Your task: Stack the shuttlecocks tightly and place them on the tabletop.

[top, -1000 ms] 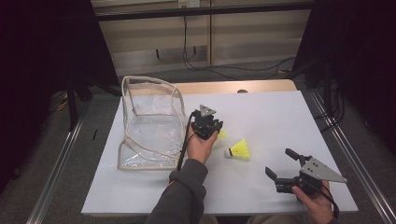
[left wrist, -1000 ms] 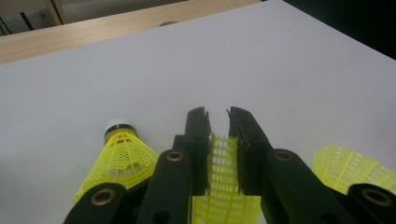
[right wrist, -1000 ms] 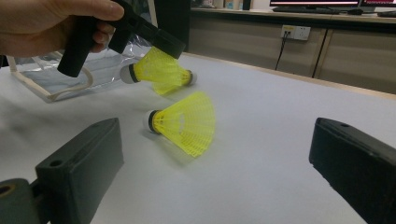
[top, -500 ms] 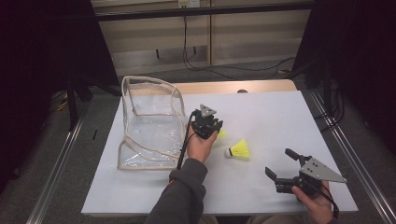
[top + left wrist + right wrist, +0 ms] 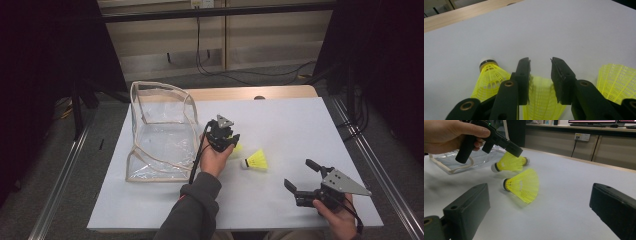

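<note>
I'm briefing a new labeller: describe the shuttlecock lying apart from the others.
On the white table, look right of the clear bag to the yellow shuttlecocks. It is the lone shuttlecock, lying rightmost, white cork toward the bag.

- A white tabletop (image 5: 300, 125) fills the middle of the high view, with a strip of light wood (image 5: 240, 93) along its far edge.
- Grey floor (image 5: 65, 185) lies on both sides of it, crossed by metal rails (image 5: 60, 185) at left and right.
- Behind stands a beige panelled wall (image 5: 260, 40); black cables (image 5: 210, 65) hang down it from a white socket plate (image 5: 582, 136).
- A dark bar (image 5: 220, 11) runs level across the top.
- Black curtains or screens (image 5: 45, 60) close off both sides.
- In the right gripper view, monitors (image 5: 594, 122) sit on a counter beyond; the light is even and soft.
</note>
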